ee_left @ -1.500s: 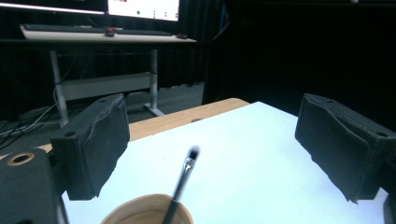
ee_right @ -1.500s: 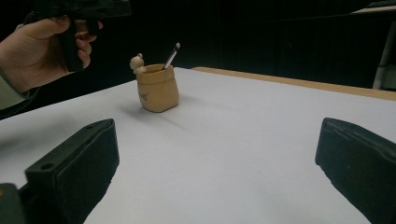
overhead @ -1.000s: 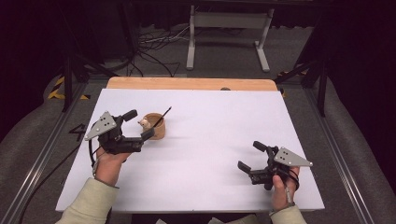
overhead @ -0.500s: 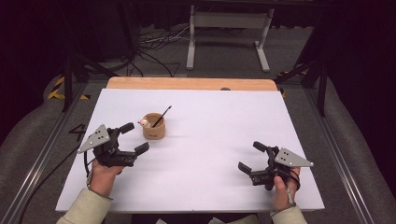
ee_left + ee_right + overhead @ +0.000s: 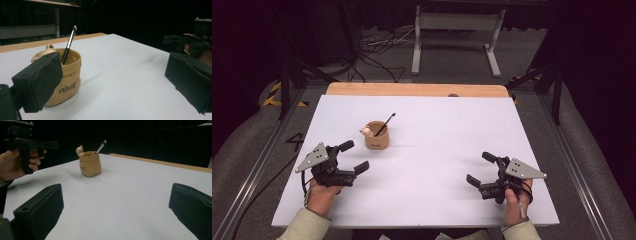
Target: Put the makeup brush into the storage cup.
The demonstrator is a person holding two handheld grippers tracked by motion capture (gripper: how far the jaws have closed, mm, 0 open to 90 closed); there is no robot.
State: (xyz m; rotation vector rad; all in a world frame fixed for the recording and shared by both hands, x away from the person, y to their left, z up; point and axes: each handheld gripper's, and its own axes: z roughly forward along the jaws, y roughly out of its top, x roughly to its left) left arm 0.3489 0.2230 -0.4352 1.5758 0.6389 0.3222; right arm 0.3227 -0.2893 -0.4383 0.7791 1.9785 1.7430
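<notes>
I see a makeup brush (image 5: 386, 124) standing in the tan pouch-shaped holder (image 5: 376, 140), so little looks left to do. My left gripper (image 5: 350, 156) sits near the holder, my right gripper (image 5: 480, 168) well apart from it; both gape wide, empty.

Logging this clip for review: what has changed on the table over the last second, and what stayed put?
The left tool drew back from the tan pot toward the person's edge of the table, jaws open and empty. Nothing was picked up. The pot, with its brush leaning inside, kept its place on the white table, and the right tool stayed open at the near right.
</notes>
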